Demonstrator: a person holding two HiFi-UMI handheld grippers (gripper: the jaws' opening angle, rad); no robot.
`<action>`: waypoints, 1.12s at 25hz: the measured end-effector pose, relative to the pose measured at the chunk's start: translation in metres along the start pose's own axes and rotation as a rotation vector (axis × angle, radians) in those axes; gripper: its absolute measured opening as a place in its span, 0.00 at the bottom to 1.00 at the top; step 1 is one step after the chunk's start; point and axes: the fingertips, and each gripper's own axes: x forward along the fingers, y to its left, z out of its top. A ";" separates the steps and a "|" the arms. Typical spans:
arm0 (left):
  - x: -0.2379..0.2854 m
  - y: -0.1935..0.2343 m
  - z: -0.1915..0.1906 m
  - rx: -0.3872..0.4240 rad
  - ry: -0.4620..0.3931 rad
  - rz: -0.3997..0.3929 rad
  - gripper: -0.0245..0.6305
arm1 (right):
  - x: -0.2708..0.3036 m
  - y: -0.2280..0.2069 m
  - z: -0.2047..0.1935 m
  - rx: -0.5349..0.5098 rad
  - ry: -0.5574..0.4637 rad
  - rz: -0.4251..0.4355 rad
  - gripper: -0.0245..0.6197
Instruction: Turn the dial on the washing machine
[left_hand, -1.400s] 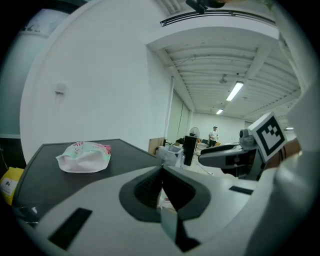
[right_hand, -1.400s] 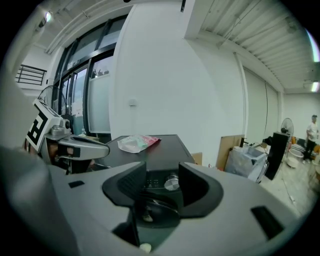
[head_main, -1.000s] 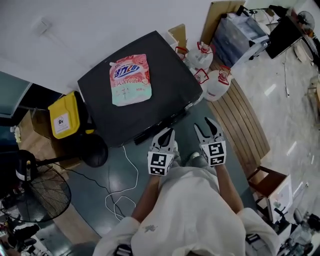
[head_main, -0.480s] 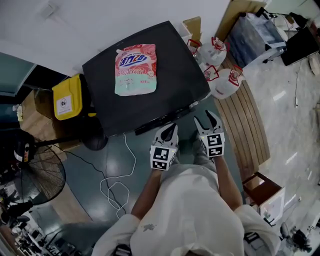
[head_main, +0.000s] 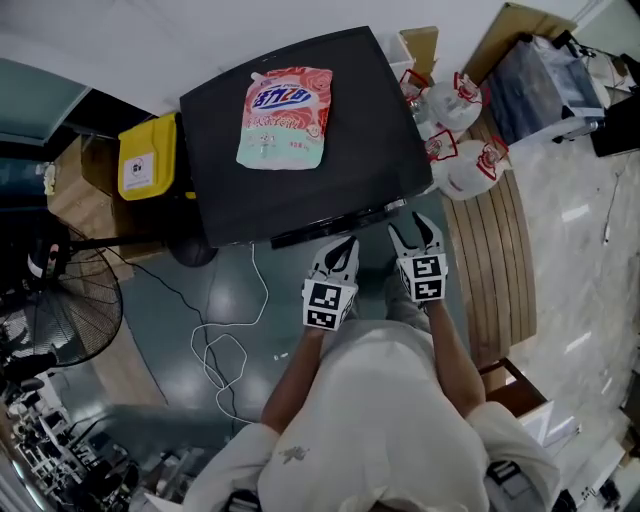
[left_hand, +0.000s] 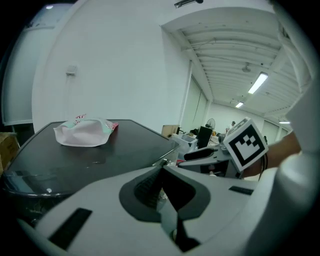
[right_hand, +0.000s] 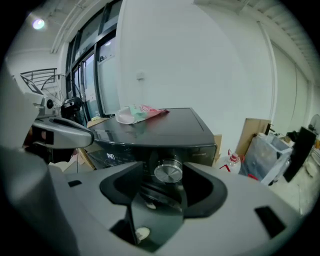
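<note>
Because the dial sits on the front of the washing machine, straight ahead of the right gripper, its jaws have just been opening and stand partly apart, framing it without touching, seemingly to clasp it. Beside it, the left gripper hangs closed on nothing, apparently spare.

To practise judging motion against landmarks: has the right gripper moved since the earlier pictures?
Yes. The right gripper has sunk toward the black washing machine: its round silver dial looms larger, framed by jaws that have just been opening, nothing gripped.
</note>
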 end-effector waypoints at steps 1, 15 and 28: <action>0.000 0.000 -0.002 -0.003 0.005 0.007 0.06 | 0.003 -0.001 -0.002 0.010 0.006 0.004 0.43; 0.017 0.003 -0.017 -0.032 0.028 0.069 0.06 | 0.039 -0.008 -0.019 -0.006 0.060 0.029 0.47; 0.017 -0.007 -0.015 -0.045 0.026 0.105 0.06 | 0.054 -0.010 -0.029 0.042 0.085 0.053 0.47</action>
